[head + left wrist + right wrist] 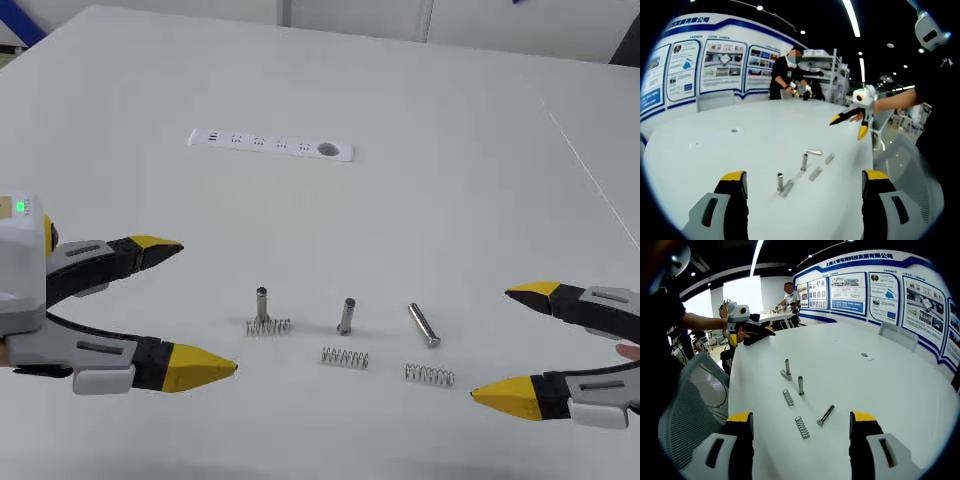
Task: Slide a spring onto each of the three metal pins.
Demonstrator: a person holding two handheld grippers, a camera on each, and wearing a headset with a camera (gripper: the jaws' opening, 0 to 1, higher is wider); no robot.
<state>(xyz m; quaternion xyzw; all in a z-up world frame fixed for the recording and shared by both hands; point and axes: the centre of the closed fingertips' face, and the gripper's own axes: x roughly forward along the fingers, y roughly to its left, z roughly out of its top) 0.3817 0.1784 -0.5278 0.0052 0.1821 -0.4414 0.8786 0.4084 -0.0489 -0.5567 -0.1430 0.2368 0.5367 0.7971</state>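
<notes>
Springs (345, 357) x3 & pins (346, 315) x3 betw. L tongs (207, 306) & R tongs (490, 343), both spread wide.

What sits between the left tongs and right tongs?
Head view: left pin and middle pin upright, right pin lying flat, plus left spring, middle spring, right spring.

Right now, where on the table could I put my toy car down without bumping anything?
The wide bare stretch of table between the power strip and the pins is free, and so is the far end behind the strip. It's crowded between the left gripper and right gripper, where pins and springs sit close together.
</notes>
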